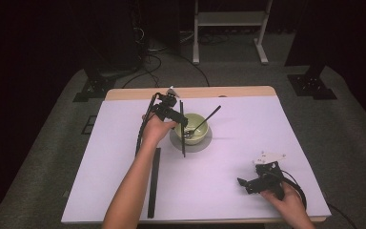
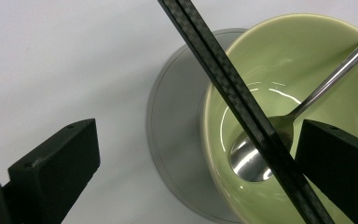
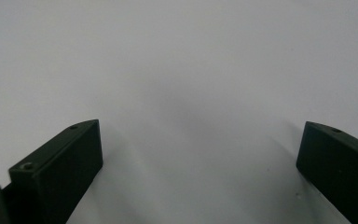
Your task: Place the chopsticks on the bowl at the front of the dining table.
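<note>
A pale green bowl (image 1: 196,128) (image 2: 298,60) stands on a grey round disc (image 1: 204,144) (image 2: 175,121) in the middle of the white sheet. A metal spoon (image 1: 208,118) (image 2: 254,161) rests in it, handle leaning out to the right. A thin black carbon rod (image 1: 182,143) (image 2: 223,79) crosses the bowl's left side. My left gripper (image 1: 184,125) (image 2: 199,135) hovers open over the bowl's left rim; the rod passes between its jaws without touching either. My right gripper (image 1: 244,185) (image 3: 200,135) is open above bare sheet at the near right, nothing between its fingers.
A flat black strip (image 1: 153,183) lies lengthwise on the sheet near the left forearm. The wooden table edge (image 1: 190,92) shows at the back. Beyond it are a white frame (image 1: 228,21), cables and dark stands on the floor.
</note>
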`<state>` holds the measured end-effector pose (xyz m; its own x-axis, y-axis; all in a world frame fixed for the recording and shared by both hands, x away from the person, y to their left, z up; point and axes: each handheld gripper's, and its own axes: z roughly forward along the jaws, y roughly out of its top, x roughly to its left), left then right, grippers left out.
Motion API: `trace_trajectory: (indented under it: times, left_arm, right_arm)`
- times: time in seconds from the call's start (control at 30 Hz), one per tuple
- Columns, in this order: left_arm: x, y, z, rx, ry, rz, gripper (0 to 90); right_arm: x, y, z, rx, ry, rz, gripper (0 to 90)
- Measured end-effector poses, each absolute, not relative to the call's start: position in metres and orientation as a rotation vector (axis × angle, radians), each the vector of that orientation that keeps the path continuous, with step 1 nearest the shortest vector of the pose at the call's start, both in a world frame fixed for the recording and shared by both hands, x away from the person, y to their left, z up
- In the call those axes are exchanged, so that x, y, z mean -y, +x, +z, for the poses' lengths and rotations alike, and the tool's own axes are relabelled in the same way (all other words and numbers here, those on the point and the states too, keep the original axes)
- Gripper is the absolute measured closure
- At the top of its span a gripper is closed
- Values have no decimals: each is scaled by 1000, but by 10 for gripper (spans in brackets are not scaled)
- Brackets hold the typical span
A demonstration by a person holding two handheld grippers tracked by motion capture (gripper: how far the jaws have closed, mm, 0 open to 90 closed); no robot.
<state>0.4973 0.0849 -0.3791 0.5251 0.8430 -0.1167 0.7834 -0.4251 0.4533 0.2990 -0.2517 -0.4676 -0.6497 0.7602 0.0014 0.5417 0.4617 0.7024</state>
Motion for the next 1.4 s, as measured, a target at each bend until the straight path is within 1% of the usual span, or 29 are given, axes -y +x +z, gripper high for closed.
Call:
trace_trajectory:
  times: [0.37,0.5,0.7,0.87,1.07,1.4]
  left_arm:
    - [-91,479,-361,-1263,2279,179,0]
    - [-95,465,-354,-1233,2270,177,0]
    - [-105,434,-349,-1187,2260,172,0]
    - [-112,412,-351,-1166,2237,156,0]
    - [-113,390,-362,-1136,2260,142,0]
    - [-108,367,-382,-1105,2292,106,0]
  right_arm:
    - [252,299,-468,-2402,1108,988,0]
    - [252,299,-468,-2402,1108,987,0]
    - [252,299,-468,-2403,1107,986,0]
    - [252,299,-468,-2401,1106,987,0]
    - [252,299,-468,-2402,1110,987,0]
    - [252,299,-468,-2402,1109,987,0]
